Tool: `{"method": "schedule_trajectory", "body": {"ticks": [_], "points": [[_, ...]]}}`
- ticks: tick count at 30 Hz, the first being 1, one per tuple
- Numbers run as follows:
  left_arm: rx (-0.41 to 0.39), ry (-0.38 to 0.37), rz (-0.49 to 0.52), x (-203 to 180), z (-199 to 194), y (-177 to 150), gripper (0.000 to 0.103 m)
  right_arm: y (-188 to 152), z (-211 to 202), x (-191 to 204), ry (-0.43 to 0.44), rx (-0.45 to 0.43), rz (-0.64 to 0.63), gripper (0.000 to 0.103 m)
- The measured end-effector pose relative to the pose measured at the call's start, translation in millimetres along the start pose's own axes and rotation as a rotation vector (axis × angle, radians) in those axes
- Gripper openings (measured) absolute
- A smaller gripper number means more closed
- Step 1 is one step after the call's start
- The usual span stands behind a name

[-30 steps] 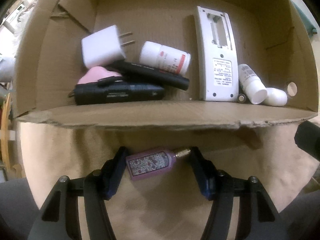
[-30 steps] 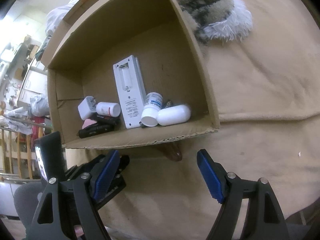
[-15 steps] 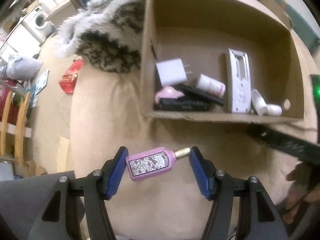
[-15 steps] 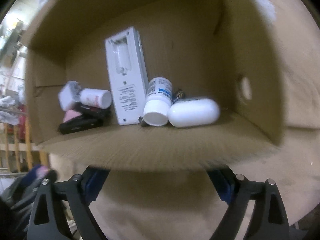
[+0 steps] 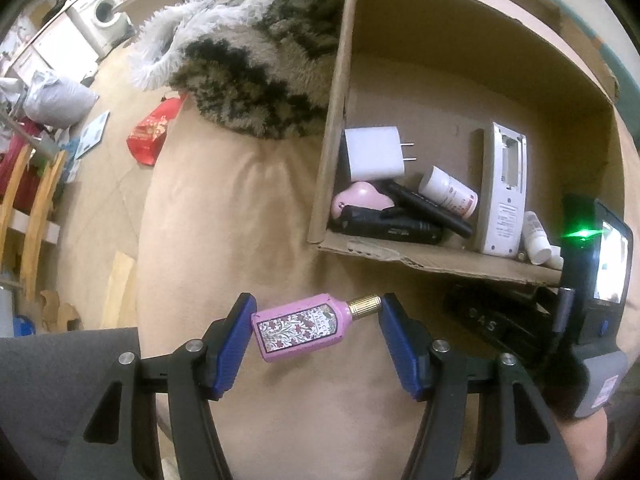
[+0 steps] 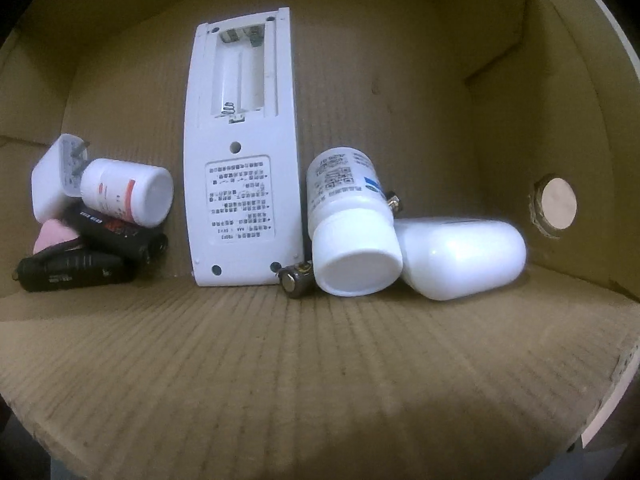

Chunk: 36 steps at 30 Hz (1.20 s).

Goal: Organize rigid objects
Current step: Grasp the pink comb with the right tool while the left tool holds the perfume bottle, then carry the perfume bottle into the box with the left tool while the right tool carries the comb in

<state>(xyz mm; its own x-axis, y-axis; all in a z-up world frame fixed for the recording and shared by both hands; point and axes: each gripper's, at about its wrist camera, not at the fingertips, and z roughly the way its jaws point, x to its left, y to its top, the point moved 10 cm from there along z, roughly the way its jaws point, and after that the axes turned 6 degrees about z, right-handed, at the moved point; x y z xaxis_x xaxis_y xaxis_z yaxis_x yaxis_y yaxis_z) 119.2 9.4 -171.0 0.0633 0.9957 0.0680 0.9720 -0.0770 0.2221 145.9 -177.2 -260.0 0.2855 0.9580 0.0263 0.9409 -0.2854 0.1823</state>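
Note:
My left gripper (image 5: 318, 314) is shut on a pink perfume bottle (image 5: 298, 330) with a gold cap, held sideways above the tan cushion (image 5: 224, 220), left of and in front of the cardboard box (image 5: 440, 258). The right gripper's housing (image 5: 588, 280), showing a green light, hangs at the box's near right corner. Its jaws are opening; the fingers are hidden below the near wall (image 6: 320, 360) and I see nothing between them. Inside lie a white remote (image 6: 240, 200), a blue-labelled pill bottle (image 6: 348, 232), a white oval case (image 6: 460, 256), a battery (image 6: 296, 278) and a red-labelled bottle (image 6: 124, 192).
A white charger plug (image 6: 50, 188), a pink item (image 6: 52, 236) and black devices (image 6: 72, 276) crowd the box's left corner. A furry throw (image 5: 256, 60) lies against the box's left wall. A red bag (image 5: 150, 136) and wooden rails (image 5: 36, 200) are on the floor at left.
My left gripper drew back and up from the box with the bottle, so the box now sits to the upper right. The right gripper sank toward the box, and its spreading fingers dropped from sight.

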Motion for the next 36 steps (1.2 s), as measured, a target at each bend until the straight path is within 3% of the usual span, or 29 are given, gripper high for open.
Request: {"method": "schedule_trajectory", "body": {"ticks": [8,17,30,36], "points": [[0.006,-0.049,-0.021,-5.9,2.9,1.3,0.060,-4.4,-3.5,-7.8,0.057,0.028,-0.079,0.103],[-0.016,-0.011,-0.014,3.4,0.4,-0.9,0.060,-21.2,-19.4,-22.5,0.142,0.040,-0.080,0.097],[-0.033,0.010,-0.028,15.4,-2.3,-3.0,0.060,-78.0,-63.9,-33.3,0.225,0.070,-0.106,0.097],[-0.061,0.010,-0.022,13.0,-10.1,-2.0,0.060,-69.2,-85.8,-37.0,0.254,0.026,-0.100,0.097]]}}
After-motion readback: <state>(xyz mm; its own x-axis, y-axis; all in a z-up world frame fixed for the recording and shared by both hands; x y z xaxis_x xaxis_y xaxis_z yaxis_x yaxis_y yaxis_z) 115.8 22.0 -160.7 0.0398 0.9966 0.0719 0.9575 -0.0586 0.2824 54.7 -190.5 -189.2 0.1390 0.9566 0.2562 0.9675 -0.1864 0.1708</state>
